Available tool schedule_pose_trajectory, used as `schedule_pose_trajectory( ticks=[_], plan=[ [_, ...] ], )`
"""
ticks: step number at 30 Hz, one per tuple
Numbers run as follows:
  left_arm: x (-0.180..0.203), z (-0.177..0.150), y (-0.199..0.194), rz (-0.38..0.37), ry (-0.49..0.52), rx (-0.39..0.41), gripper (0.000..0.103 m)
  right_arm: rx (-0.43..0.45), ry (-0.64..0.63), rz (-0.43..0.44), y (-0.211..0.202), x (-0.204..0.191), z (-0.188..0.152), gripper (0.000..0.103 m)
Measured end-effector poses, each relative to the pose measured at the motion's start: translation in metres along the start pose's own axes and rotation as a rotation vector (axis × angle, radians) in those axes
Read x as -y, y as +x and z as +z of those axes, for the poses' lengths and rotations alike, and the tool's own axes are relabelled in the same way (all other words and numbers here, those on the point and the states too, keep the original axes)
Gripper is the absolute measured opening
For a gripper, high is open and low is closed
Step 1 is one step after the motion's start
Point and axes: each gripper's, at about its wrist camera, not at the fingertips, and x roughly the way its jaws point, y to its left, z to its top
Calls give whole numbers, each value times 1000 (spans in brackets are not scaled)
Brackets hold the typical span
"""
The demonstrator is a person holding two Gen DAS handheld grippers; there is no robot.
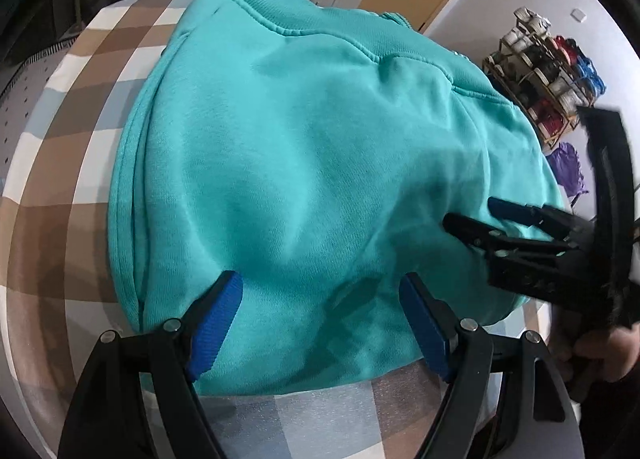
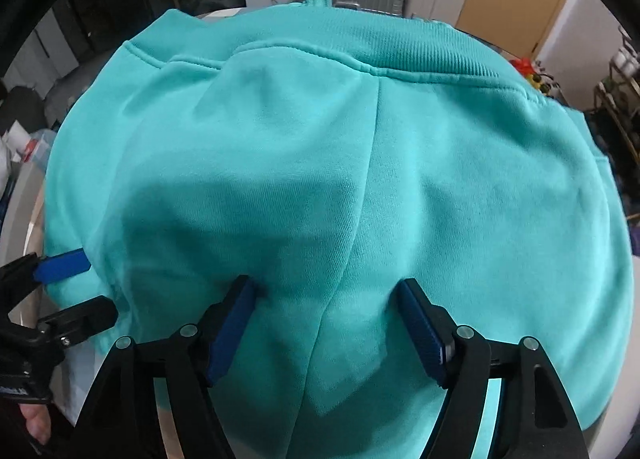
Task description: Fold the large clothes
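Both grippers, left [image 1: 320,323] and right [image 2: 326,325], we hold spread over the partly folded teal sweatshirt [image 1: 304,147], pinching nothing, so final folds seem left.

1. Garment under my claws: the sweatshirt [image 1: 312,163] is a uniform turquoise, no print; the ribbed band at its far edge is the same shade.
2. My left gripper [image 1: 320,323]: black frame, bright blue ribbed pads [image 1: 218,323], silver pins at the pivots.
3. My right gripper [image 2: 326,333]: black frame, darker navy-blue pads [image 2: 232,333].
4. Table cover [image 1: 72,131], showing left of and below my left claw: a check of brown, tan, white and pale grey-blue.
5. Far right of my left claw: a pale wooden rack [image 1: 544,75] with white, red and blue spools; a purple cloth [image 1: 568,167] just below it.
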Motion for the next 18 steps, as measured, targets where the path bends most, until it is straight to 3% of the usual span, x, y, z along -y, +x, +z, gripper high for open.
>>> schedule_pose_trajectory(
  ticks=[1,2,4,6,8,11,14,18],
  plan=[
    [2,-4,-1,11,16,3,77,-7,-11,7,-5,0,3,63],
    [5,-6,-5,20,29,4,77,-2,-18,19,-15,0,8,45],
    [10,-7,-8,25,44,11,80,90,-7,47,-46,5,18,25],
    [12,-3,-5,29,41,20,82,179,-8,53,-65,3,24,25],
    [15,0,-2,37,41,24,83,130,-57,27,-54,-12,34,6],
    [17,-1,0,54,49,26,83,-38,-67,-4,-2,-21,37,3],
    [17,0,0,55,63,21,83,26,-80,-29,12,-23,31,1],
    [18,-2,0,57,80,19,83,84,25,42,-5,-7,20,2]
  ],
)
